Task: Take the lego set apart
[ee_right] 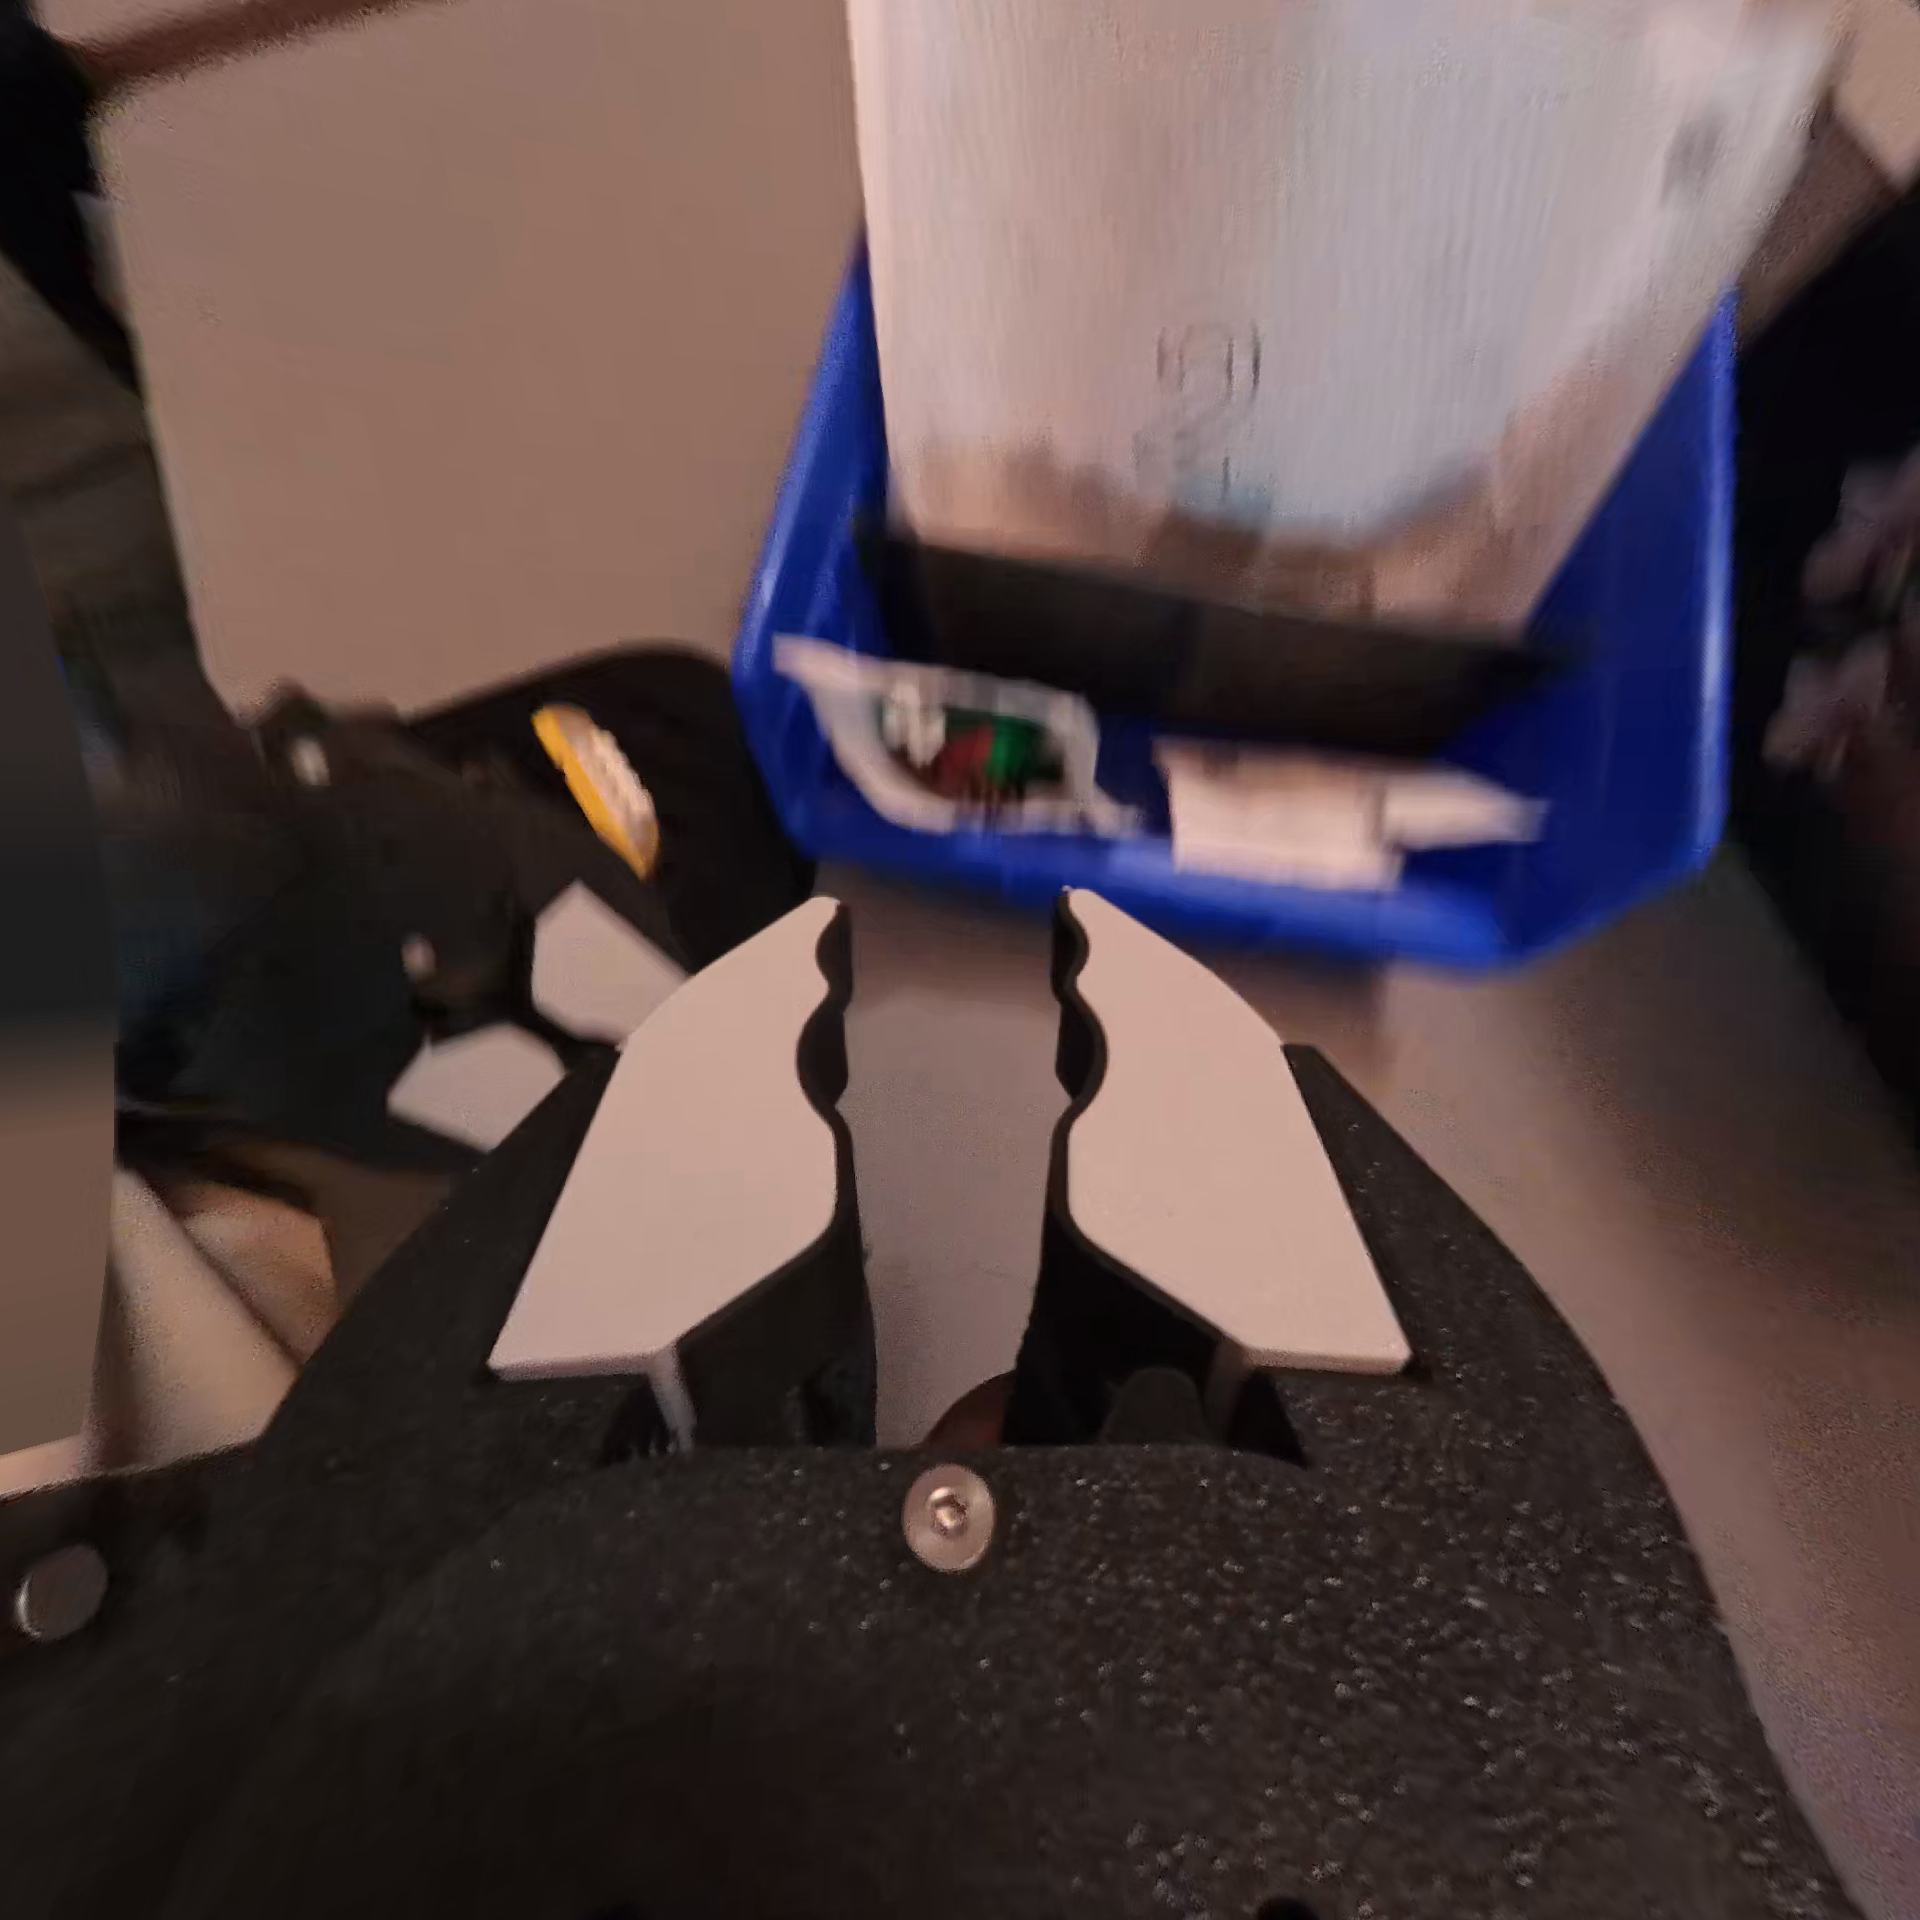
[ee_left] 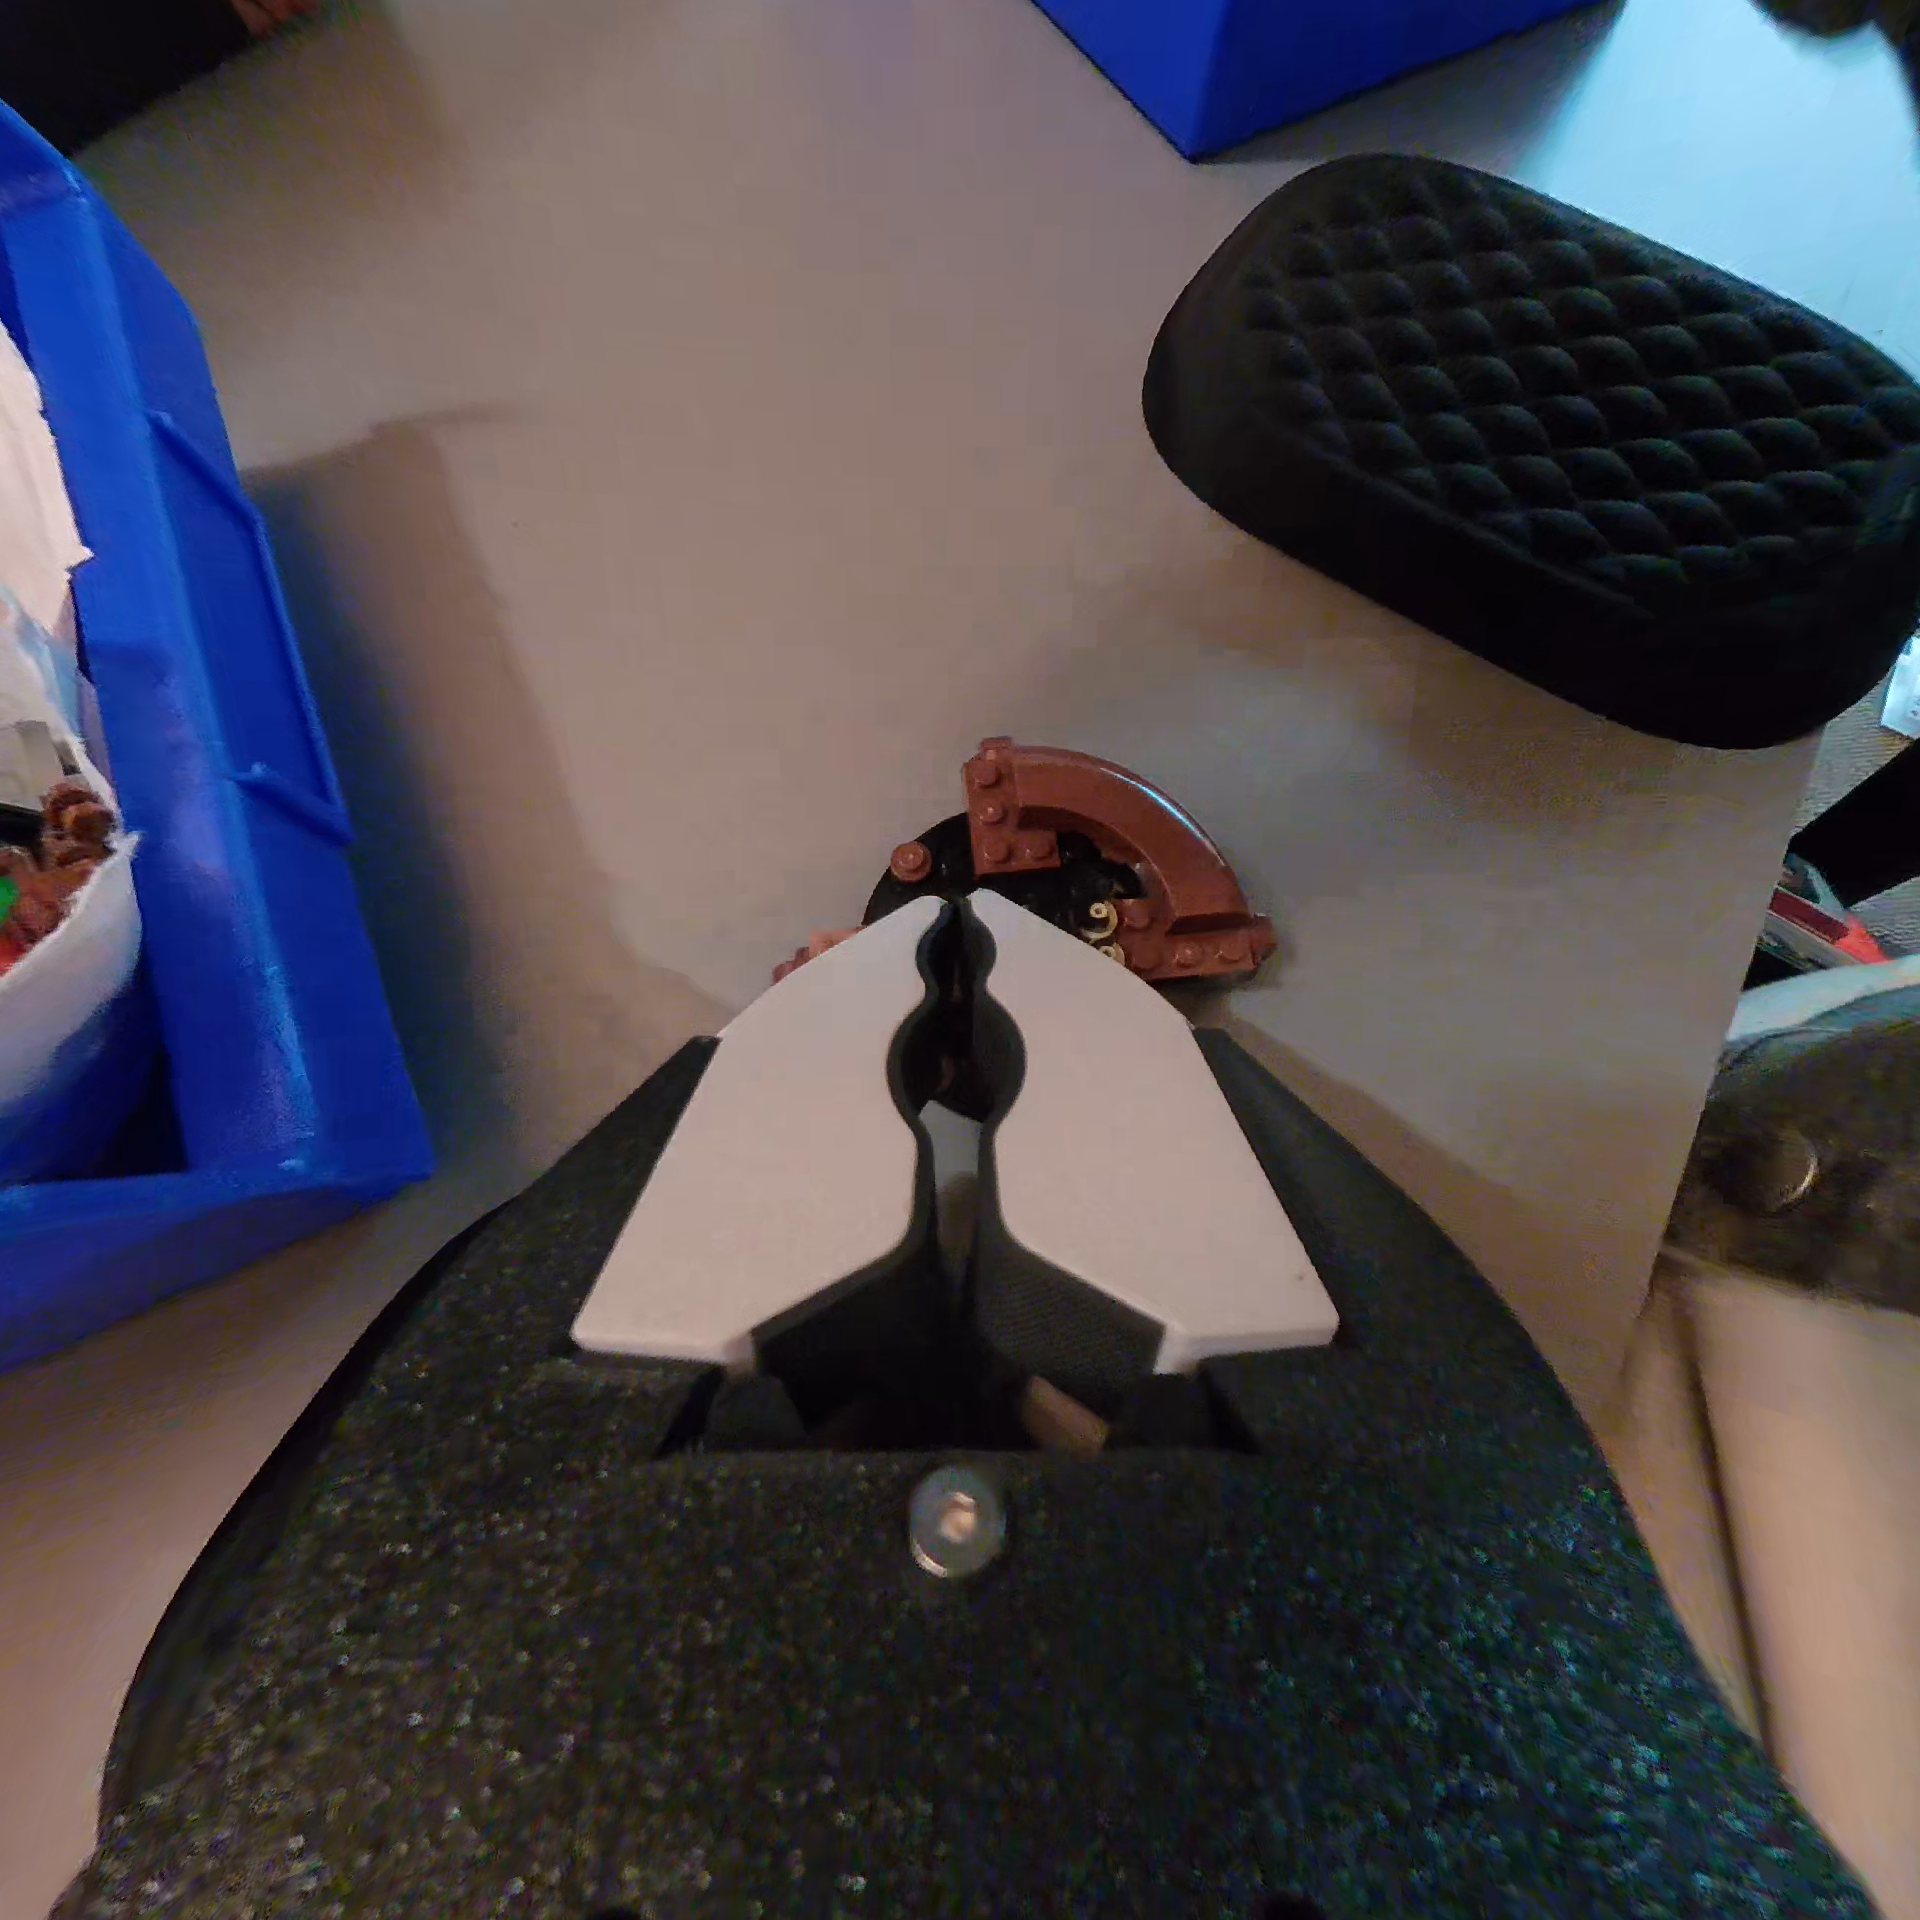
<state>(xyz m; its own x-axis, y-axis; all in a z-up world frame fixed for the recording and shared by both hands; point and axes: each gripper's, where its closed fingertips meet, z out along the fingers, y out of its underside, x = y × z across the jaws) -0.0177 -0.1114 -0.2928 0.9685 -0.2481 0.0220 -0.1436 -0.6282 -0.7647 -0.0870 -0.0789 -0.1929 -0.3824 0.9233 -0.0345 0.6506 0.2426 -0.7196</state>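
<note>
The lego set [ee_left: 1117, 831] is a round black plate with a brown curved arch and small brown studded pieces, lying on the pale table. My left gripper [ee_left: 958, 906] has its white fingers closed together on the near edge of the black plate. Dark plate shows in the gap between them. My right gripper [ee_right: 951, 914] is open and empty above the table, in a blurred view. Part of its body shows at the right edge of the left wrist view [ee_left: 1787, 1143]. The left gripper's black body [ee_right: 436, 831] shows at the left of the right wrist view.
A blue bin [ee_left: 218, 748] at the left holds a white bag [ee_left: 62, 935] with loose bricks. Another blue bin [ee_left: 1299, 73] is at the back. A black quilted pad [ee_left: 1558, 447] lies right of the set. In the right wrist view a blue bin [ee_right: 1621, 790] holds a white bag [ee_right: 1299, 260].
</note>
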